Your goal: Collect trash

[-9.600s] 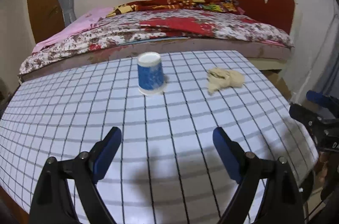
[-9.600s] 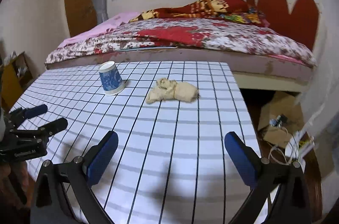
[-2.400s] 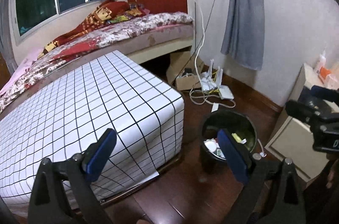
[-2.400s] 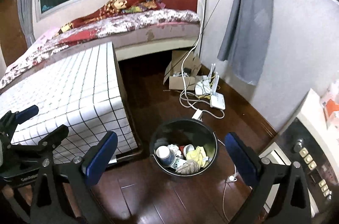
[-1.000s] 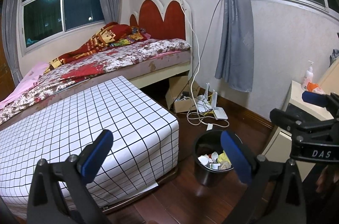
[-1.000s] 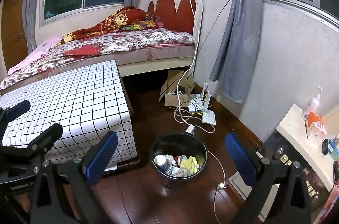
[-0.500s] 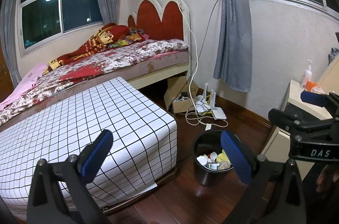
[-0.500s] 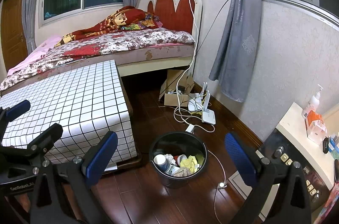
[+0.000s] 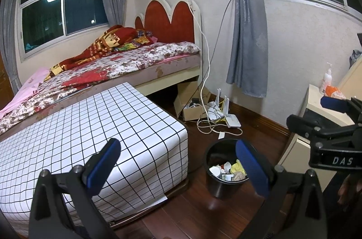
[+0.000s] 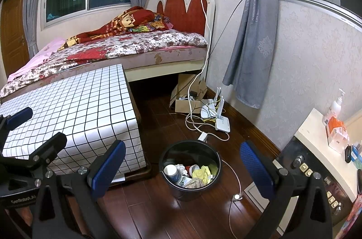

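Left gripper (image 9: 178,165): released, jaws wide apart, nothing between them; it hangs above the floor between the surface and the bin.
Right gripper (image 10: 183,165): also spread wide and empty, high over the bin.
Bin (image 10: 189,169): black, round, standing on the wood floor just beside the corner of the surface; open top.
Bin contents: a blue-patterned cup (image 10: 172,173) lying tilted at the left wall, a yellow wad (image 10: 202,171), a tan crumpled wad (image 10: 195,183), and small white and red bits I cannot name.
Surface (image 10: 74,101): checked cloth, no trash seen on the part in view; its far left is cut off, so I cannot vouch for that end.
Task state: judged done or nearly so, with the trash lying in the bin.
Risk, near: a low swing of either gripper could knock the light bin over and spill it.
Risk, floor: the white cable (image 10: 234,178) runs just past the bin's base, so a foot or gripper could snag it.
Risk, farther: more cables and the routers (image 10: 217,115) lie loose by the box (image 10: 187,98) under the bed; stepping back that way could drag them.
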{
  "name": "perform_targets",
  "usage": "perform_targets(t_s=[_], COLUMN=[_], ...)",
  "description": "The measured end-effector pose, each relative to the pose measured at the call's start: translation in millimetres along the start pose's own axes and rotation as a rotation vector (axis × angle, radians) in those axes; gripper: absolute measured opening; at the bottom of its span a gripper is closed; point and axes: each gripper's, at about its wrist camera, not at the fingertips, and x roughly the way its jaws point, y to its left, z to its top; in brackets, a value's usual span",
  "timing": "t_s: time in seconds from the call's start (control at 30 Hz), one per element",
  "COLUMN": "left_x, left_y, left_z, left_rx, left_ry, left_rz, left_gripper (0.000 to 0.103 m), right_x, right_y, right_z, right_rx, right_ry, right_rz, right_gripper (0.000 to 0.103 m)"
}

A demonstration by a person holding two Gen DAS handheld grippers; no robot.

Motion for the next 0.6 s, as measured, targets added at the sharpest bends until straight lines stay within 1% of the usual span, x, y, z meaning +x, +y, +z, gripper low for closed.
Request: perform_targets(t_s=[0.6], left_x=[1.4], left_y=[-2.8], left_z=[2.8], left_rx=[-0.002], left_ry=[-0.001], left_rz=[-0.003], left_gripper=[0.102], right_x=[-1.6], right_y=[4.1], right_z=[-2.2], right_rx=[0.005], right_ry=[-0.001], right_rz=[-0.009], right_gripper=[0.102])
